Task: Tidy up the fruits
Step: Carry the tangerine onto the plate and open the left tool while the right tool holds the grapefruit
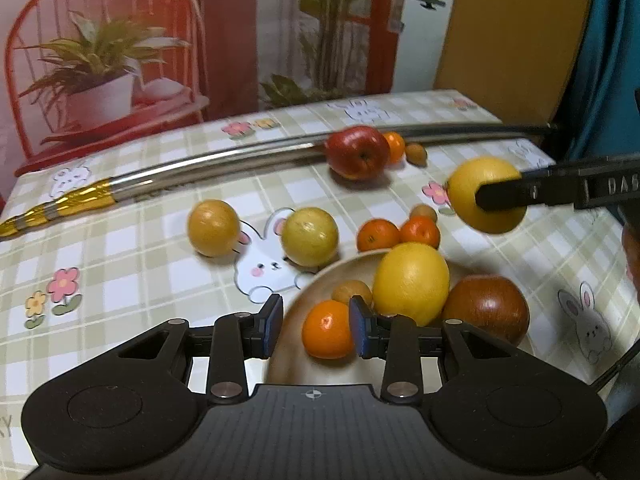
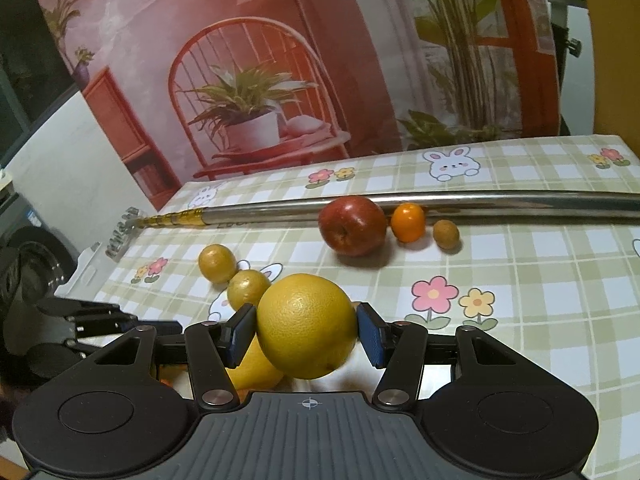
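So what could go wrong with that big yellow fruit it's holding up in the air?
The right gripper pinches the big round yellow fruit only at its sides, so it might slip out and roll. The round wooden bowl already holds a yellow lemon-shaped fruit, a dark red apple and a small orange mandarin; dropped there, it could bump one out.

Raised letters "DAS" show on the right tongs (image 1: pixel 500 196); nothing else is legible.

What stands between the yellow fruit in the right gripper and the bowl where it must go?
Nothing visible blocks the way: the yellow fruit hangs over the table beside the bowl. The bowl already holds a lemon, an apple and an orange, so space is tight.
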A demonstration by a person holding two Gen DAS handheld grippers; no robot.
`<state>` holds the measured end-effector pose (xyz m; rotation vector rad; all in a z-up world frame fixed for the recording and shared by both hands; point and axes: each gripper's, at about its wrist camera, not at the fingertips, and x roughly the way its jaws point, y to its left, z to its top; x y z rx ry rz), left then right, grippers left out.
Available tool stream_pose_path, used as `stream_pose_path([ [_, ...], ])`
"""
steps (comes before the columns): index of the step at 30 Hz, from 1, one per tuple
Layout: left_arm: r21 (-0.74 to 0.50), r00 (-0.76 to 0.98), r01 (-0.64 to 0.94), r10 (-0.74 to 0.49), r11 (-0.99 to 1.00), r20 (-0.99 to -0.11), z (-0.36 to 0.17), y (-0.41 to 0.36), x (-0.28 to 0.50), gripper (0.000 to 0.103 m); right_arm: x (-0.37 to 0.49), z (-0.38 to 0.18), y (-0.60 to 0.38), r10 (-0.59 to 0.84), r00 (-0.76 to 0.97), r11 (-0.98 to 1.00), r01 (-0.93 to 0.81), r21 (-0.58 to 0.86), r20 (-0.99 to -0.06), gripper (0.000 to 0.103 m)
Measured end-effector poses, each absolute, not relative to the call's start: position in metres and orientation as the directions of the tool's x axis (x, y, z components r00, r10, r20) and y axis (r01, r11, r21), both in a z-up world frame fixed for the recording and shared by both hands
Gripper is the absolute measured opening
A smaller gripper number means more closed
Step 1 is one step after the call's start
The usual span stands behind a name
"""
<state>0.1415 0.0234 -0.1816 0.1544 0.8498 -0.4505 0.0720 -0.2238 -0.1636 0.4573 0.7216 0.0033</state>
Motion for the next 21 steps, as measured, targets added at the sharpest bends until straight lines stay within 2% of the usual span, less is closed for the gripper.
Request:
stream_pose_path([
  [14, -0.113, 0.671, 0.263, -0.266, 0.958, -0.692, -0.150, 0.066, 0.118, 0.038, 0.078, -0.154, -0.200, 0.208, 0.737, 0.926, 0.063, 0.372, -0.643, 0.051],
  [21, -0.126, 0.685, 0.221, -0.245, 0.967, -0.686, -0.148, 0.080, 0.107, 0.038, 0.088, -0.147, -0.177, 0.255, 0.701, 0.947, -0.041, 0.320, -0.666, 0.051],
])
